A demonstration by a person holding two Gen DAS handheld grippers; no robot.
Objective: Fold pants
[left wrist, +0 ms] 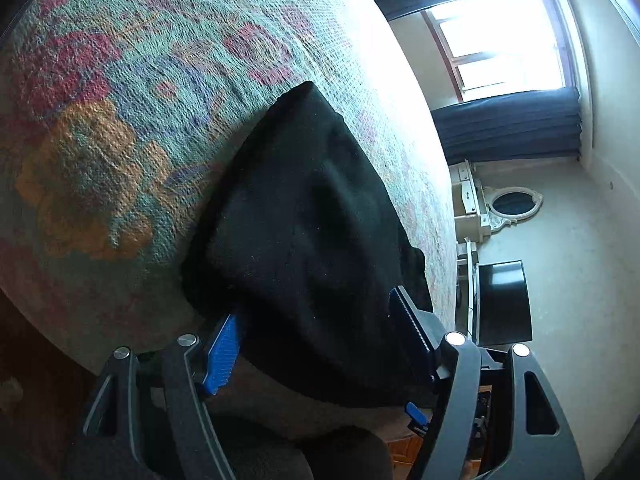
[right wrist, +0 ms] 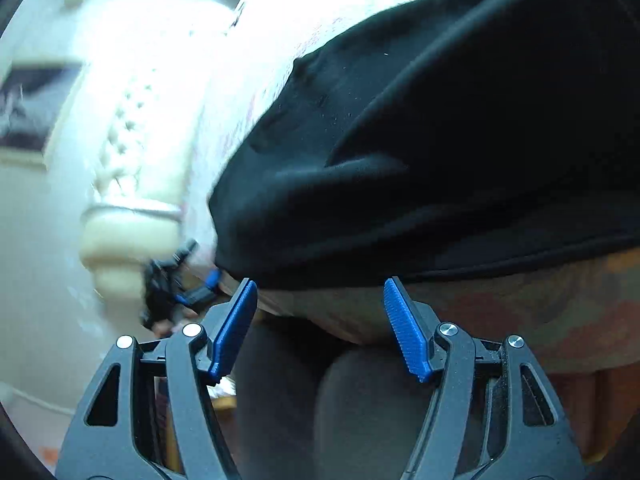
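The black pants (left wrist: pixel 304 232) lie bunched on a bed with a floral blanket (left wrist: pixel 120 120). My left gripper (left wrist: pixel 316 316) is open, its blue pads (left wrist: pixel 222 354) set wide on either side of the near edge of the pants; the cloth lies between the fingers, not pinched. In the right wrist view the pants (right wrist: pixel 420 160) fill the upper right. My right gripper (right wrist: pixel 320 292) is open, its blue fingertips (right wrist: pixel 404 328) just below the pants' near hem, not gripping it. The other gripper (right wrist: pixel 172 284) shows small at the left of that view.
A window with dark curtains (left wrist: pixel 508 128), a pale dresser with an oval mirror (left wrist: pixel 508 204) and a dark screen (left wrist: pixel 504 300) stand beyond the bed. A pale carved headboard (right wrist: pixel 120 168) shows in the right wrist view. The person's dark-clad legs (right wrist: pixel 320 400) are below the grippers.
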